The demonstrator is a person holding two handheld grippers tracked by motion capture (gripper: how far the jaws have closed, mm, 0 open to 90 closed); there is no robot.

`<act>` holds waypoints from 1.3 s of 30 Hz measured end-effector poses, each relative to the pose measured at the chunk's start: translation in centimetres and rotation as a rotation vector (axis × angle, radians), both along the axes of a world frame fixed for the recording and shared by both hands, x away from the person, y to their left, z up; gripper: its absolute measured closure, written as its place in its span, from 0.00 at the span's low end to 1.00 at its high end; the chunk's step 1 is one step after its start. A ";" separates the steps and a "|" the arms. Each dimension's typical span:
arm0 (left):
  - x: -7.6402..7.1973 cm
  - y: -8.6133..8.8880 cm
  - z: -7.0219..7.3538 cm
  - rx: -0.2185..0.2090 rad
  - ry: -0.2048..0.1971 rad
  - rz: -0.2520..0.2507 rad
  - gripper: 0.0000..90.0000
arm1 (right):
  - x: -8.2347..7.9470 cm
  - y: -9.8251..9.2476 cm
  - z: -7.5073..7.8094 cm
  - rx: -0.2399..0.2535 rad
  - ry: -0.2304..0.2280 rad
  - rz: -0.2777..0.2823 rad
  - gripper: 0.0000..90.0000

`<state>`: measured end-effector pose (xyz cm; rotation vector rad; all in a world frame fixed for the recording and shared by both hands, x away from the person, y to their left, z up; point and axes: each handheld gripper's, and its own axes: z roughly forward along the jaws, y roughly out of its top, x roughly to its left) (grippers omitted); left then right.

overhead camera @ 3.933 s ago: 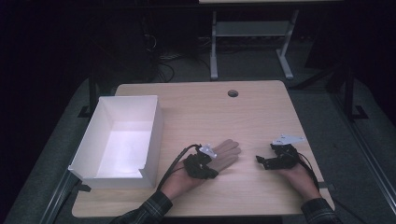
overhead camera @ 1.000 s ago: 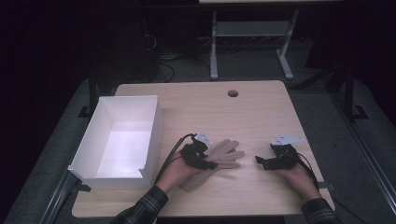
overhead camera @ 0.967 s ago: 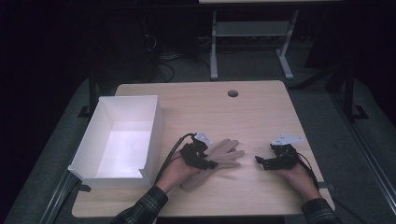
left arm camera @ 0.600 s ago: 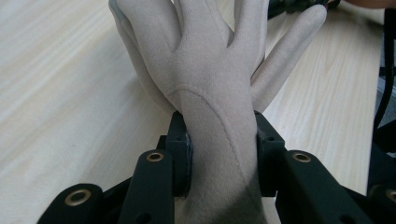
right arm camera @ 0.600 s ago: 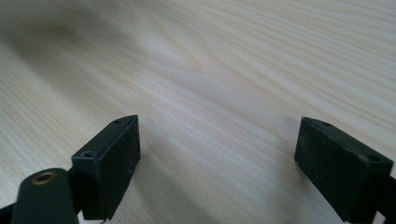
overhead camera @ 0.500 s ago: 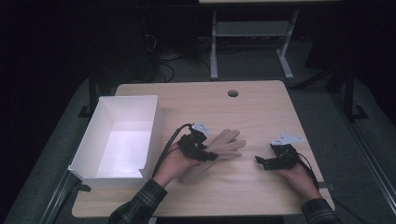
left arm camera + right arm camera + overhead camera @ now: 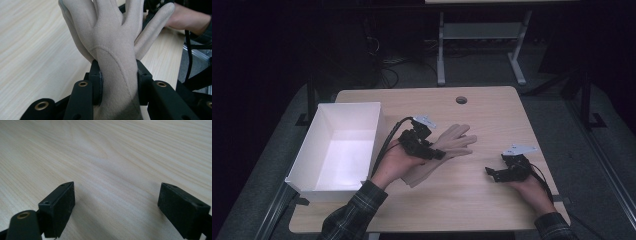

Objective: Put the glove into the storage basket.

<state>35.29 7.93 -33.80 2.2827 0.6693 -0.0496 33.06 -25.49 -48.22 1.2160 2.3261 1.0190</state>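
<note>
While the left hand-held gripper (image 7: 438, 154) clamps the beige glove (image 7: 113, 45) at frame centre, right hand-held gripper (image 7: 488, 172) released, lower right on the surface (image 7: 492, 110).

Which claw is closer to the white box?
The left claw, clamped on the beige glove, is just beside the white box; the right claw rests farther away.

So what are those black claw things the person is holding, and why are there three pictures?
They are grippers, hand-held tools with two jaws that pinch. One picture is taken from above the wooden table. The other two come from small cameras riding on each gripper, looking along its jaws. The left gripper is pinching a beige glove around its wrist part and holds it just above the table. The right gripper sits low by the table with its jaws open and nothing between them. A white box stands at the table's left side.
</note>
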 end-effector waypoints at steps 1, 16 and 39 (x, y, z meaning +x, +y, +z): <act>0.1 0.1 0.3 0.002 0.000 0.001 0.73 | 0.0 0.0 0.0 0.004 -0.002 -0.002 0.15; 1.4 3.5 5.4 0.002 -0.069 0.059 0.73 | 0.0 0.0 0.0 0.003 -0.002 -0.001 0.15; 2.4 12.0 7.4 -0.018 -0.109 0.242 0.73 | 0.0 0.0 0.0 0.003 -0.002 -0.002 0.15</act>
